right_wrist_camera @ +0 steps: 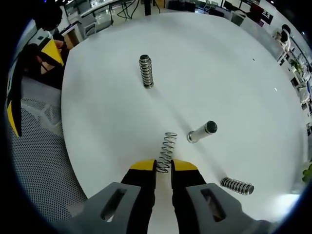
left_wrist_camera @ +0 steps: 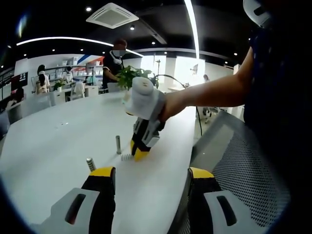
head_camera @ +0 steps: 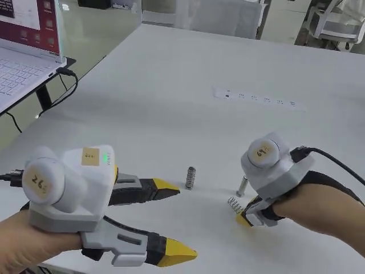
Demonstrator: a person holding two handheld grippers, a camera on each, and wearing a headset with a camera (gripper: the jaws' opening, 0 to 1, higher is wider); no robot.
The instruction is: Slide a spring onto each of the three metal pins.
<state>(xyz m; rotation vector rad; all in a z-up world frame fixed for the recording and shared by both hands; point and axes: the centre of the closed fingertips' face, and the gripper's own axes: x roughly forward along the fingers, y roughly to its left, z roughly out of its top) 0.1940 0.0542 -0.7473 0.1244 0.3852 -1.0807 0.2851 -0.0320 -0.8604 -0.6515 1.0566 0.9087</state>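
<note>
A pin with a spring on it (head_camera: 190,178) stands upright on the white table (head_camera: 171,103). To its right stands a bare metal pin (head_camera: 242,186). My right gripper (head_camera: 249,217) is low beside the bare pin, shut on one end of a loose spring (head_camera: 234,204) that sticks out ahead along the table. In the right gripper view the loose spring (right_wrist_camera: 167,146) points past the bare pin (right_wrist_camera: 202,131); a sprung pin (right_wrist_camera: 146,70) is farther off and another sprung pin (right_wrist_camera: 237,185) is at the right. My left gripper (head_camera: 174,220) hovers open and empty, left of the pins.
A laptop (head_camera: 23,51) with its cable sits on a stand at the far left. A white power strip (head_camera: 254,98) lies on the table beyond the pins. The table's near edge runs just under the grippers. People stand in the background (left_wrist_camera: 114,61).
</note>
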